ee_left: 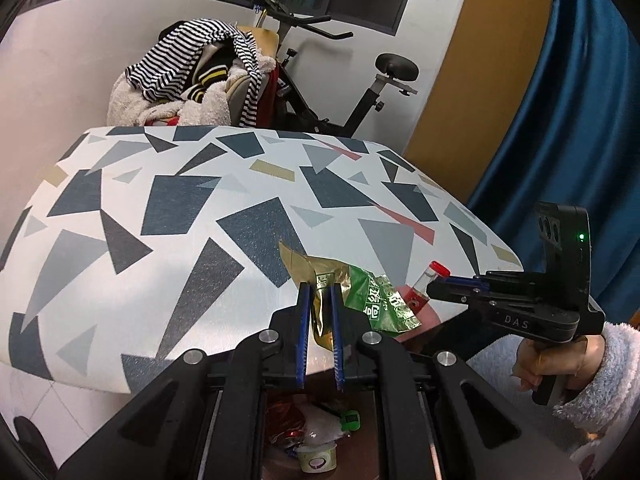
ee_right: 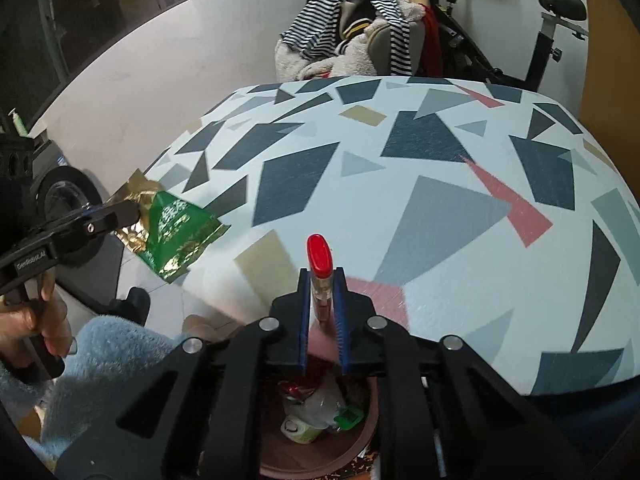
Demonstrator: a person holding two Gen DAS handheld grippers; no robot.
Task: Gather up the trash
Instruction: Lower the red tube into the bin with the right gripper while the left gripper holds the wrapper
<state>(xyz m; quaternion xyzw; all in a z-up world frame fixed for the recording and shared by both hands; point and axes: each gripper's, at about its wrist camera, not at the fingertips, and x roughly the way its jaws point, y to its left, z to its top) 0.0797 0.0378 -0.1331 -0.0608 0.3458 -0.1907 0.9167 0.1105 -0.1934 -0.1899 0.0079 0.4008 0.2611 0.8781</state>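
Note:
My left gripper (ee_left: 319, 294) is shut on a crumpled green and gold foil wrapper (ee_left: 372, 298), held in the air at the table's near edge; it also shows in the right wrist view (ee_right: 176, 236). My right gripper (ee_right: 323, 280) is shut on a small clear bottle with a red cap (ee_right: 319, 258), seen from the side in the left wrist view (ee_left: 424, 284). A brown round bin (ee_right: 280, 446) stands on the floor below both grippers and holds several pieces of trash, among them a small cup (ee_right: 298, 426) and a green item (ee_right: 349, 416).
A table with a geometric patterned cloth (ee_left: 168, 216) fills the middle of both views. Behind it stand a chair piled with clothes (ee_left: 192, 80) and an exercise bike (ee_left: 360, 80). A blue curtain (ee_left: 568, 100) hangs at the right.

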